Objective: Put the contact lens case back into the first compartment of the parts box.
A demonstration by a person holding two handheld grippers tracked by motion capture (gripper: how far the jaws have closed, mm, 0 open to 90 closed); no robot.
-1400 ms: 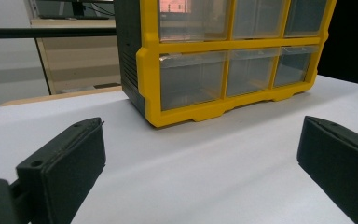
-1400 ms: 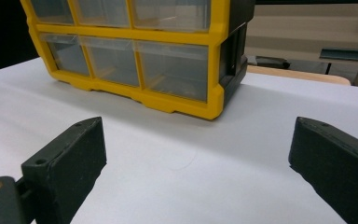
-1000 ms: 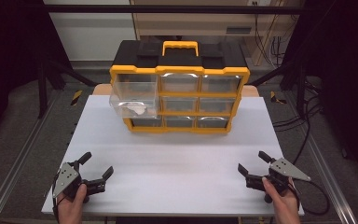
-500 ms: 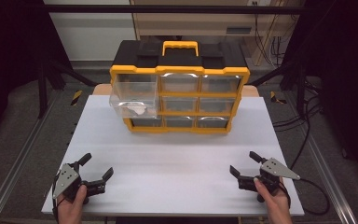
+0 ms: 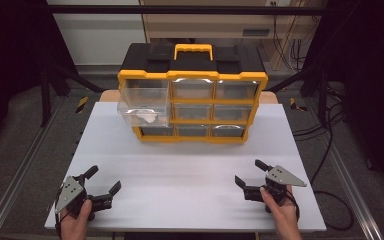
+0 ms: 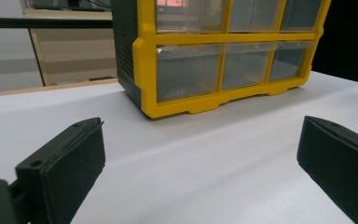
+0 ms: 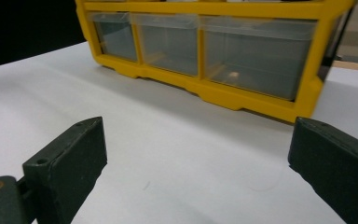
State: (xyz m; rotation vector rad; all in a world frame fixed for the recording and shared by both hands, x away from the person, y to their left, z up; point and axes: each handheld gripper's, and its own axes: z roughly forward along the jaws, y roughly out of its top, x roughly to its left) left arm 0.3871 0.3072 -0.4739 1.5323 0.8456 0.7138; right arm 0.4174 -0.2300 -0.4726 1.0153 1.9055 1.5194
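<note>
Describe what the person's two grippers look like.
Both the left gripper and the right gripper are black, each with two blocky, flat-faced jaws and a grey three-cornered plate on top dotted with small holes. A black cable trails from the right one. No sleeves are in view.

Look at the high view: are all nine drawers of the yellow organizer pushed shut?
No, the top-left drawer of the organizer is pulled out toward the table edge.

This looks like a lab or workshop. A white bench (image 5: 190, 170) stands inside a dark metal frame (image 5: 45, 85), loose cables (image 5: 325, 145) lie on the grey floor, and hazard tape (image 5: 81, 104) marks it.
</note>
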